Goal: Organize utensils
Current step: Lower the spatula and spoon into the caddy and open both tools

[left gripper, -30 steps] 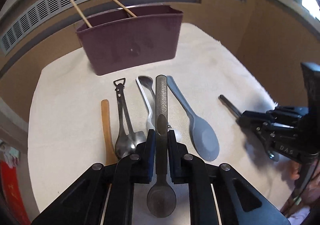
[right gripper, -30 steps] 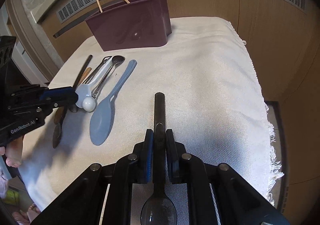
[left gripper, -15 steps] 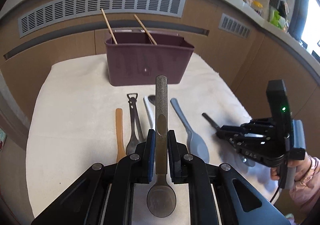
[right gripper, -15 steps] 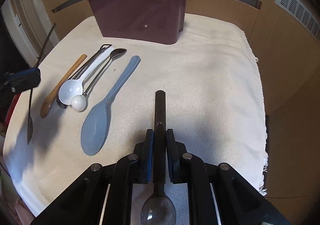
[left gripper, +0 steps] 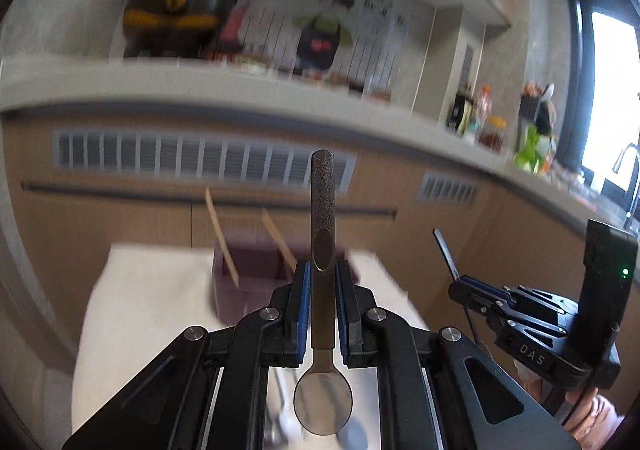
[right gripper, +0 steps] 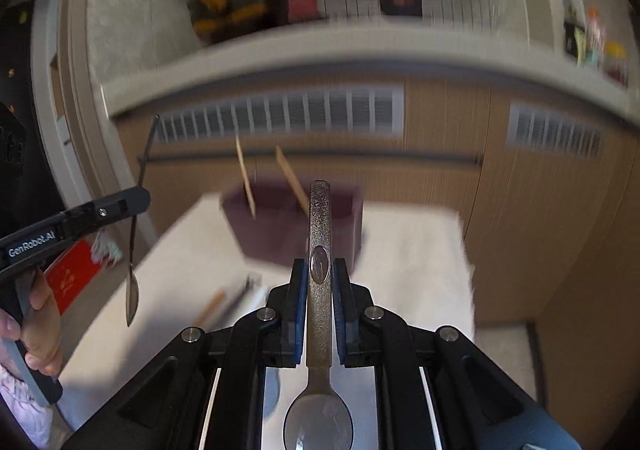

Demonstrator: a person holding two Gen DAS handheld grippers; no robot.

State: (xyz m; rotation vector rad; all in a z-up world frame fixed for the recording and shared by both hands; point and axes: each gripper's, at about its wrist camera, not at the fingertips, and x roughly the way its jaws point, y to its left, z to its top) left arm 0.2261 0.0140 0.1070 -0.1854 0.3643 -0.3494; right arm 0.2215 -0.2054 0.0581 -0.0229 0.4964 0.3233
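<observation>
Utensil caddy (right gripper: 294, 226) on the tabletop (right gripper: 412, 250), toward its far edge. Two chopsticks (right gripper: 245, 180) inside the caddy. Loose utensils (right gripper: 228, 300) before the caddy, to its left. Vented cabinet (right gripper: 280, 118) behind the caddy.

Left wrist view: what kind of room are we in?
Most likely a home kitchen. A long countertop over wood cabinets holds jars and bottles, and a tap stands by the window at far right. Motion blur hides finer detail.
</observation>
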